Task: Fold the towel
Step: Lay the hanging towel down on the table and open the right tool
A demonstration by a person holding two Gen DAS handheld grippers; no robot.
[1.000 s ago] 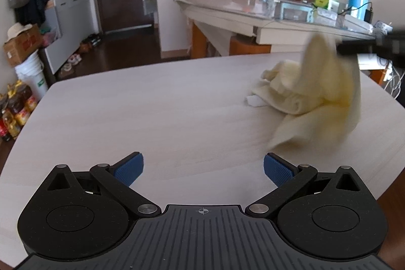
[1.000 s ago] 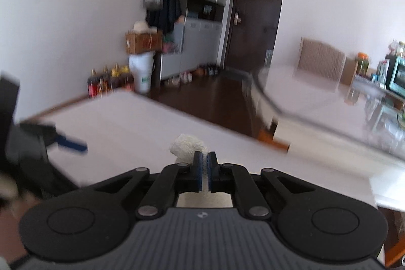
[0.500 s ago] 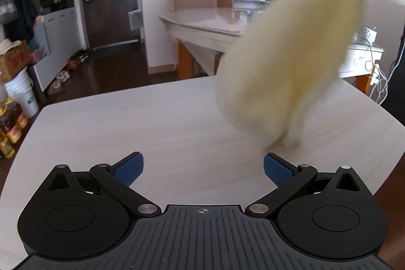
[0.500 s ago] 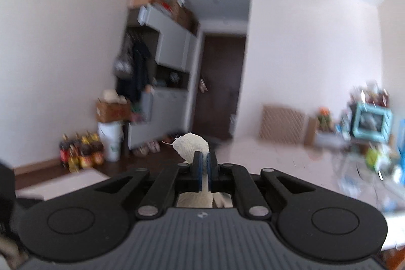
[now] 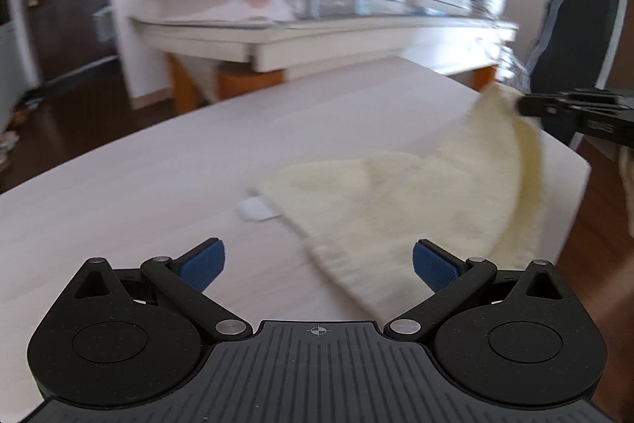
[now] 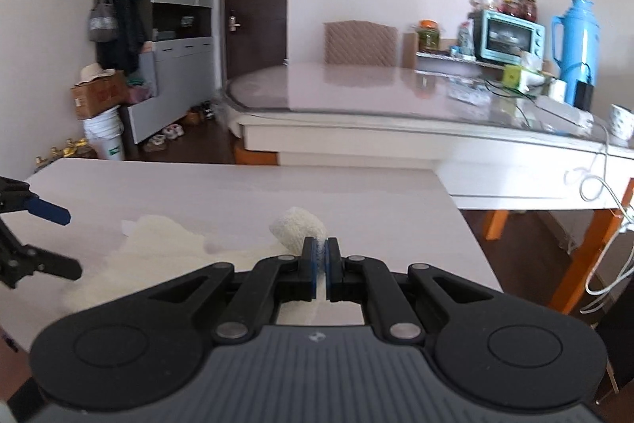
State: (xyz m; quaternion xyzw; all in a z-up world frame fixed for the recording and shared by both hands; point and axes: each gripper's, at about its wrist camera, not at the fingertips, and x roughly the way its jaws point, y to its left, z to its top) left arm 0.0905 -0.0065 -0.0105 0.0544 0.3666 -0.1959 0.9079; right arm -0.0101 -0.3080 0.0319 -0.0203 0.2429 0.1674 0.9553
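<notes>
On the pale wooden table (image 5: 166,161), at my left gripper's (image 5: 319,264) two o'clock, the soft cream terry towel (image 5: 400,201) drapes limp, one corner clamped in my right gripper (image 6: 320,256). Left jaws spread apart, empty. Light, floppy cloth; I'd pinch the near hem corner.

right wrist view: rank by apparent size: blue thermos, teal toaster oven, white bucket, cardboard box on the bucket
1. blue thermos
2. teal toaster oven
3. white bucket and cardboard box: look about alike, not ranked.
All apparent only; they sit at different depths and fisheye distorts the edges.
</notes>
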